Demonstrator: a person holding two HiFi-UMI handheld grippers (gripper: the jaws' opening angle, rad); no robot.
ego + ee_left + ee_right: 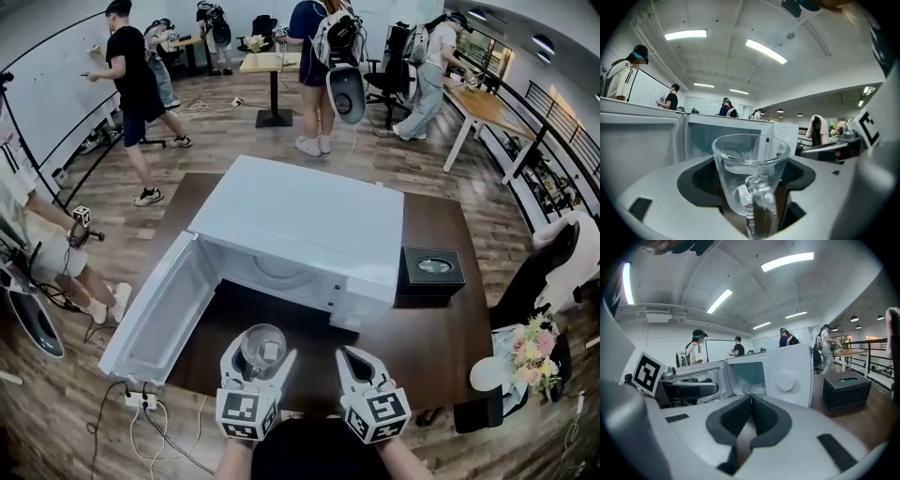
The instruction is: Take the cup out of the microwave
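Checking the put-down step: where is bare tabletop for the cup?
Bare table lies right of the right gripper, in front of the black box. The strip between microwave and cup is narrower; the open door crowds the left.

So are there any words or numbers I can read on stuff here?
None can be read.
The left gripper and right gripper: marker cubes with square patterns, no letters.
The glass cup: no print.
The microwave: no readable label.
The black box: top mark too small to read.
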